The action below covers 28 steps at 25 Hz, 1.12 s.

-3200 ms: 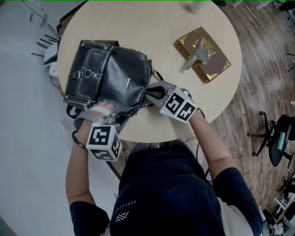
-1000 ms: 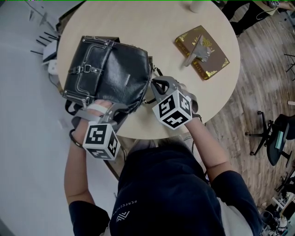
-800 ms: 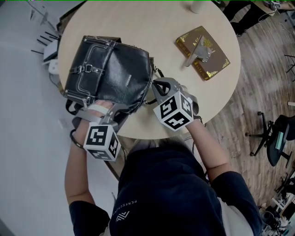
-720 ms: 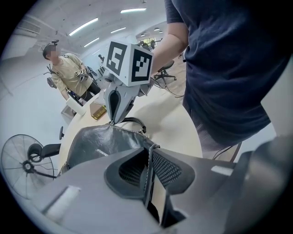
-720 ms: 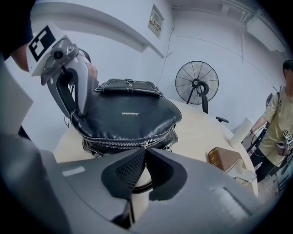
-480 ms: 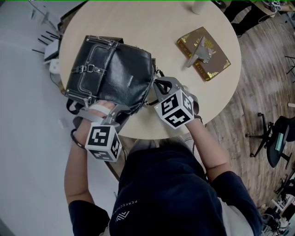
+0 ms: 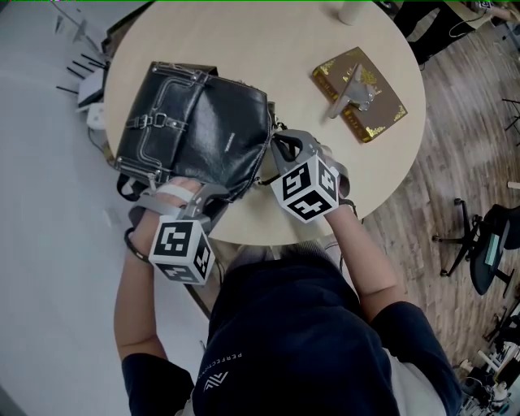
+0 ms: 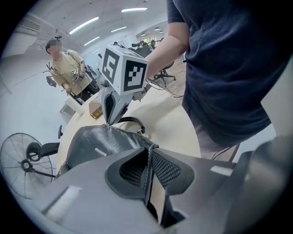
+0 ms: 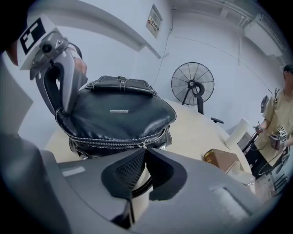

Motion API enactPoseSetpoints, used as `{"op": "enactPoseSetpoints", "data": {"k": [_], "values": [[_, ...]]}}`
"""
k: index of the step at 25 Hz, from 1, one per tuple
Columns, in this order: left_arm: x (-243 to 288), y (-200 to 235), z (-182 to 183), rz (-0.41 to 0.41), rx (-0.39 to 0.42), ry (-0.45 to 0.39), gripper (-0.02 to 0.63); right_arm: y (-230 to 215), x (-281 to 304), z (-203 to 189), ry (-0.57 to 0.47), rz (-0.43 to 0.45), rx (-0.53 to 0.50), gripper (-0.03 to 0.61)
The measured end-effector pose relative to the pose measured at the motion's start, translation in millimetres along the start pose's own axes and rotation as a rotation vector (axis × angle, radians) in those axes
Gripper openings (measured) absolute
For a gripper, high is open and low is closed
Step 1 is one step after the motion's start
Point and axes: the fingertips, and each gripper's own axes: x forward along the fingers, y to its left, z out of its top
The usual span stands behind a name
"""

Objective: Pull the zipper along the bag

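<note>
A black leather bag [image 7: 195,130] lies on the round table [image 7: 244,41]. My left gripper [image 7: 195,188] is shut on the stitched near edge of the bag [image 8: 100,141], and its jaws have just tightened a little. The seam sits pinched at its tips [image 8: 149,153]. My right gripper [image 7: 276,142] is at the bag's right side, shut on the zipper pull [image 9: 143,145]. The zipper line runs across the bag [image 9: 119,114] just beyond the right gripper's tips [image 9: 144,150]. The left gripper [image 9: 64,107] shows at the bag's far end in the right gripper view.
A brown gold-trimmed book [image 7: 357,93] with a metal object on it lies at the table's far right. A white cup [image 7: 351,10] stands at the far edge. A person [image 8: 68,68], a floor fan [image 9: 192,84] and an office chair [image 7: 487,244] are around the table.
My right gripper has crept a little farther along the bag's right side, and the bag has shifted slightly with it. The left gripper has stayed put.
</note>
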Motion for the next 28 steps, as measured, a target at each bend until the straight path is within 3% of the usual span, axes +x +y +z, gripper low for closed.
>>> {"op": "enactPoseSetpoints", "data": {"k": [5,13,28], "values": [[3.8,0.8,-0.7,-0.022,-0.014,0.008,0.068,2.4,0.5,-3.5,-0.005,0.057,0.028,0.015],[5.4,3.8,-0.7,0.002,-0.107,-0.030,0.083,8.6,-4.0,-7.7,-0.046,0.092,0.073,0.017],[1.9,6.8,-2.2,0.120,-0.168,-0.041,0.095,6.8,-20.2,-14.7,-0.051,0.048,0.104,0.020]]}}
